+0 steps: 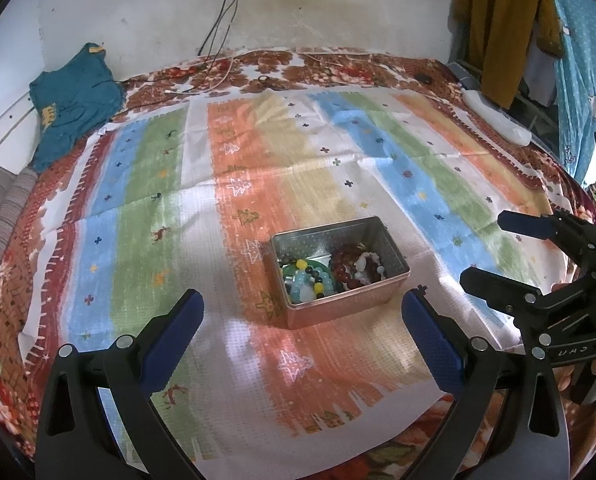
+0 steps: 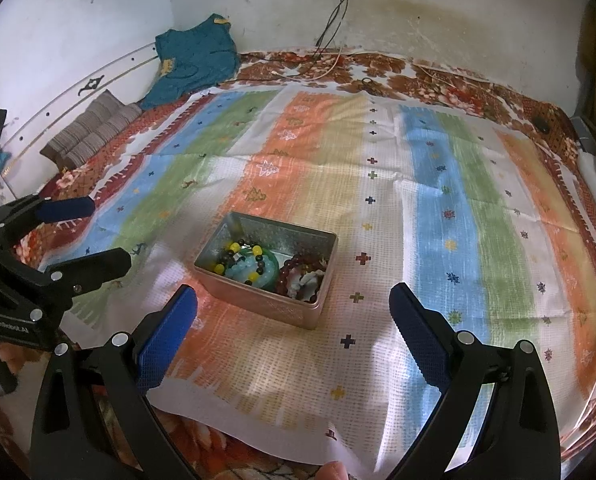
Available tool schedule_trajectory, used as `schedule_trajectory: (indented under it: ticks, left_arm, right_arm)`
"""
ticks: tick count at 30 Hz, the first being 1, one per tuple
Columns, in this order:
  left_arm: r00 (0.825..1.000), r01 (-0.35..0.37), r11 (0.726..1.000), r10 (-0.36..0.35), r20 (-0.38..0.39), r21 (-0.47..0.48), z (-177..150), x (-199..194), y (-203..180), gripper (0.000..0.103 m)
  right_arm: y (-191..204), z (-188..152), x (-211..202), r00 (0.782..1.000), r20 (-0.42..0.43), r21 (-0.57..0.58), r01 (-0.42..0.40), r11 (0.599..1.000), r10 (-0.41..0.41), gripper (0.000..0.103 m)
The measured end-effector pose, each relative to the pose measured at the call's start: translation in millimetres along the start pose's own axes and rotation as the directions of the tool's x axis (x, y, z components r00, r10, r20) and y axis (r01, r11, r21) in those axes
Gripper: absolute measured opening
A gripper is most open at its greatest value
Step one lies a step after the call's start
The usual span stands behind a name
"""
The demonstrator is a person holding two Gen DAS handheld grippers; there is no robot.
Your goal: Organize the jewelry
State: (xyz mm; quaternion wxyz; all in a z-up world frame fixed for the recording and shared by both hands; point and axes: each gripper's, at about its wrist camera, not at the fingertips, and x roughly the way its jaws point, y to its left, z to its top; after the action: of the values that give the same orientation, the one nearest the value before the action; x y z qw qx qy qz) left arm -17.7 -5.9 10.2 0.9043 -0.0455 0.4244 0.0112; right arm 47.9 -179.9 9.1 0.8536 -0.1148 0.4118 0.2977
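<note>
Striped cloth (image 1: 257,184) under metal tin (image 1: 340,268) w/ bead bracelets (image 1: 330,274); left gripper (image 1: 302,316) & right gripper (image 2: 293,312) both wide open, empty, tin just ahead.

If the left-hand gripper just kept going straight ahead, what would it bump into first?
Probably the open rectangular metal tin holding beaded bracelets, lying just ahead between the left gripper fingers; depth is uncertain.
</note>
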Motion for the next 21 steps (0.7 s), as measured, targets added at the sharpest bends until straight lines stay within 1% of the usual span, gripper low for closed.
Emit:
schedule_trajectory:
  ticks: [10, 16, 21]
  left_arm:
    - [1.000, 0.003, 1.000, -0.003, 0.003, 0.008, -0.1, -0.9, -3.4, 0.097]
    - [1.000, 0.019, 1.000, -0.019, -0.001, 0.008, 0.6, -0.1, -5.1, 0.097]
    - [1.000, 0.013, 1.000, -0.013, -0.002, 0.007, 0.7, 1.1, -6.9, 0.097]
  right_arm:
    - [-1.2, -0.1, -2.1, 1.000, 0.008, 0.004, -0.001, 1.000, 0.001, 0.098]
    - [-1.9, -0.6, -2.8, 1.000, 0.009, 0.005, -0.002, 1.000, 0.002, 0.098]
    - [-2.4, -0.2, -3.0, 1.000, 0.011, 0.007, -0.004, 1.000, 0.004, 0.098]
